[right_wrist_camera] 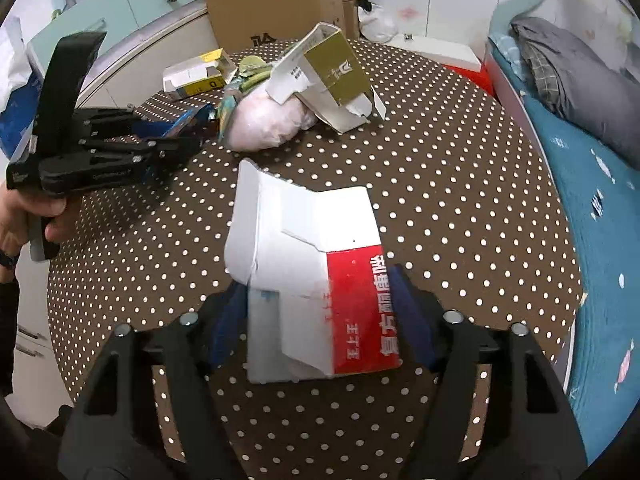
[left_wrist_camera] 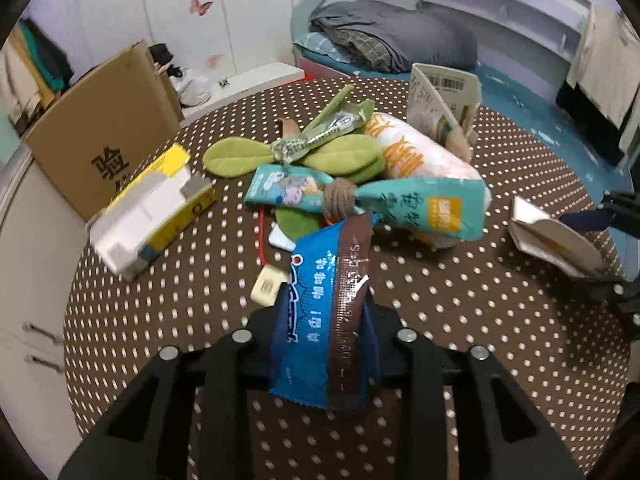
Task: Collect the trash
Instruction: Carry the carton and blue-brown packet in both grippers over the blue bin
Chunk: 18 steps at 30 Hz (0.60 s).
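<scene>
My left gripper [left_wrist_camera: 326,320] is shut on a blue and brown snack wrapper [left_wrist_camera: 320,308], held above the dotted brown table [left_wrist_camera: 460,320]. It also shows in the right wrist view [right_wrist_camera: 188,128] at the left, held by a hand. My right gripper [right_wrist_camera: 320,312] is shut on a flattened white and red carton [right_wrist_camera: 312,280]; this carton shows at the right edge of the left wrist view [left_wrist_camera: 552,240]. A trash pile lies mid-table: a teal wrapper [left_wrist_camera: 360,200], green leaf-shaped pieces [left_wrist_camera: 320,156], a pale plastic bag [right_wrist_camera: 272,120].
A yellow and white box [left_wrist_camera: 148,212] lies at the table's left. An opened gold and white carton [right_wrist_camera: 332,76] stands behind the pile. A small beige card [left_wrist_camera: 268,286] lies on the table. A large cardboard box [left_wrist_camera: 104,128] stands beyond the table. A bed [right_wrist_camera: 580,128] is at the right.
</scene>
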Tool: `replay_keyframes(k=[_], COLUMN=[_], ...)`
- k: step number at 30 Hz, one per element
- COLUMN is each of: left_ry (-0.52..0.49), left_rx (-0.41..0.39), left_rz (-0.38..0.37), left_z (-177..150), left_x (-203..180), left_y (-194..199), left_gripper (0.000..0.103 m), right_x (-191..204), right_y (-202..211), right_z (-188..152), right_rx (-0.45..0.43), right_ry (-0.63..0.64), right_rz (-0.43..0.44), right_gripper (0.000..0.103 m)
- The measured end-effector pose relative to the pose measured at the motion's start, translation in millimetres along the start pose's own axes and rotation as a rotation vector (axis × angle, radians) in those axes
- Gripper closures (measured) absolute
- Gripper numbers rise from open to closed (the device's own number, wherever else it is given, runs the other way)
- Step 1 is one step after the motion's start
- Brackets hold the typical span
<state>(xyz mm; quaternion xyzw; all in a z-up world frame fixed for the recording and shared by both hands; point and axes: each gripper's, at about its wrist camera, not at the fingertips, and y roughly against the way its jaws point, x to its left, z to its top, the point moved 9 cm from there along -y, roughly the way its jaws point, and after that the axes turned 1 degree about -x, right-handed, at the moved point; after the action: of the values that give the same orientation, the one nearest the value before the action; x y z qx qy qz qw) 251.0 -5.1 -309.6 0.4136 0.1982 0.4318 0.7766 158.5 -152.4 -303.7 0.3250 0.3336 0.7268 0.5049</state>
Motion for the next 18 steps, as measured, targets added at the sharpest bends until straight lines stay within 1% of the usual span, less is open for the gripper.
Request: replay_keyframes(k=[4, 6, 8, 10, 14, 16, 18], left_ry=[0.069, 0.102, 0.129, 0.152, 0.207, 0.214, 0.213], left_rx=[-0.031, -0.047, -0.071, -0.089, -0.135, -0.153, -0.174], left_rz=[-0.003, -0.015, -0.02, -0.023, -0.046, -0.051, -0.073], left_z=[-19.7, -26.2, -34.0, -38.2, -38.6, -31.8, -23.7], left_x=[-1.7, -4.6, -9.8, -13.3, -22.9, -33.6, -46.0], left_y=[17.7, 26.2, 37.9, 46.7, 65.7, 72.6, 81.0], left_gripper=[0.074, 0.074, 0.074, 0.074, 0.074, 0.074, 0.074], right_x=[3.1, 1.4, -1.2, -2.6, -12.7, -21.8, -33.0], right_y=[1.4, 4.1, 10.5, 19.1, 35.0, 45.0, 57.0], right_z=[-4.7, -6.9, -5.0, -1.0, 8.9, 14.7, 20.8], right_rx=[-0.012, -0.023, -0.049, -0.071, -0.11, -0.14, -0.168], right_ry=[0.002, -0.021, -0.046, -0.056, -0.077, -0.1, -0.118], right_rz=[0.018, 0.033, 0.052, 0.049, 0.045, 0.044, 0.036], right_gripper=[0.037, 0.037, 0.037, 0.037, 0.037, 0.037, 0.037])
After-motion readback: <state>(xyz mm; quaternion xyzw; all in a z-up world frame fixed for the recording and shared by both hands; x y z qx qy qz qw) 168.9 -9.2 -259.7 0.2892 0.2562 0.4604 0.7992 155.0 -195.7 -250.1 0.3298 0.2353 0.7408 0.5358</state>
